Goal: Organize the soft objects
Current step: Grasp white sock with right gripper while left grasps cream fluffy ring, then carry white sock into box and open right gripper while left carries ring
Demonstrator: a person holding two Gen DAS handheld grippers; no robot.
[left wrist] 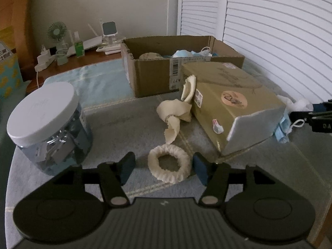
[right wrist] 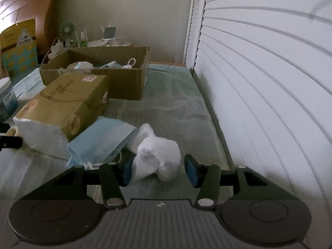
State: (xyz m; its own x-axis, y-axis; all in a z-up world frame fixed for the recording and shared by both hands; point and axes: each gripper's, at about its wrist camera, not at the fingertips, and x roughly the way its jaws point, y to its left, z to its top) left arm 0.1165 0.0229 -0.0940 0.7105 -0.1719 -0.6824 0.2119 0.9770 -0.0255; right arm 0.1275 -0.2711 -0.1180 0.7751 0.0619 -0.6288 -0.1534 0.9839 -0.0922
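My left gripper (left wrist: 164, 167) is open, with a cream scrunchie (left wrist: 169, 164) lying on the cloth between its fingers. A cream knotted fabric strip (left wrist: 176, 112) lies just beyond it, against a gold box (left wrist: 234, 103). My right gripper (right wrist: 158, 170) is open around a white fluffy wad (right wrist: 157, 153); its left finger touches the wad, the right one stands apart. A stack of blue face masks (right wrist: 101, 143) lies to the wad's left. An open cardboard box (left wrist: 157, 74) at the back holds masks and soft items; it also shows in the right wrist view (right wrist: 124, 81).
A clear jar with a white lid (left wrist: 47, 122) stands left of my left gripper. A nightstand with a small fan (left wrist: 57, 33) and bottles is at the back left. White louvred doors (right wrist: 269, 83) run along the right edge of the surface.
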